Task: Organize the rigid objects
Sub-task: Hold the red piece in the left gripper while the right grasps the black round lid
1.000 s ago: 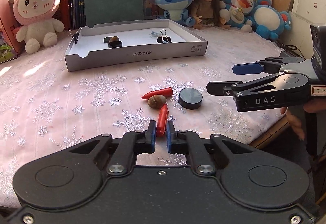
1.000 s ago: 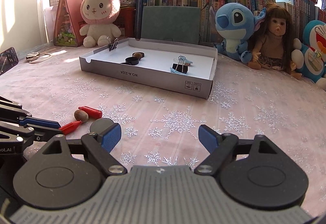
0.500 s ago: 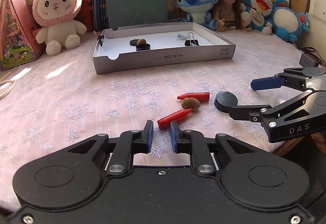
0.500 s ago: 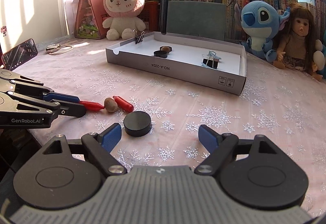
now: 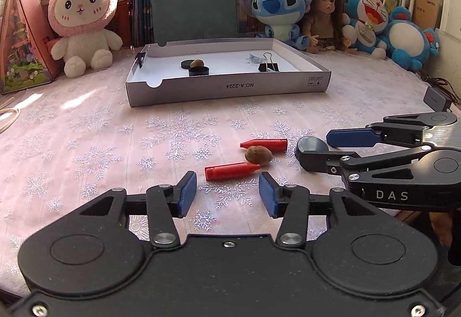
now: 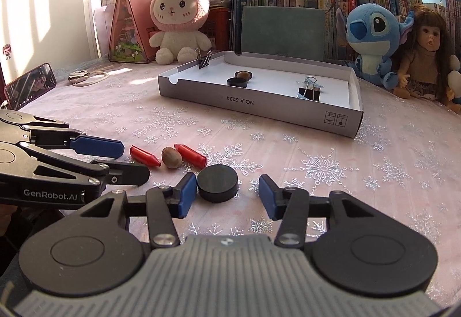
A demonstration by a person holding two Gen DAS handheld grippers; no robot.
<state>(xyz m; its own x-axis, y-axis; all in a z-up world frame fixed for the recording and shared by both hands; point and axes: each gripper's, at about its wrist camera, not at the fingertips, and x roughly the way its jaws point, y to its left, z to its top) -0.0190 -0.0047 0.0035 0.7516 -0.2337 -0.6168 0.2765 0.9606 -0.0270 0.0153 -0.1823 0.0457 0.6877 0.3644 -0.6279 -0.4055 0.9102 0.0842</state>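
Observation:
Two red crayons, a brown nut and a black disc lie on the snowflake cloth. In the left wrist view my left gripper (image 5: 227,194) is open, just behind the near crayon (image 5: 230,171); the nut (image 5: 258,155) and far crayon (image 5: 265,144) lie beyond. My right gripper (image 6: 227,194) is open around the black disc (image 6: 218,183), which touches its left finger. The disc (image 5: 312,145) also shows between the right gripper's fingers (image 5: 353,137) in the left wrist view. The white tray (image 5: 230,86) holds black discs, a nut and binder clips.
Plush toys, a doll (image 5: 325,20) and books line the table's back. A pink house box (image 6: 129,26) stands at the back left, a phone (image 6: 30,85) and cord at the left. The table's edge lies near the right gripper.
My left gripper let go of the near crayon, opened and pulled back. My right gripper moved forward until the black disc sat between its fingers.

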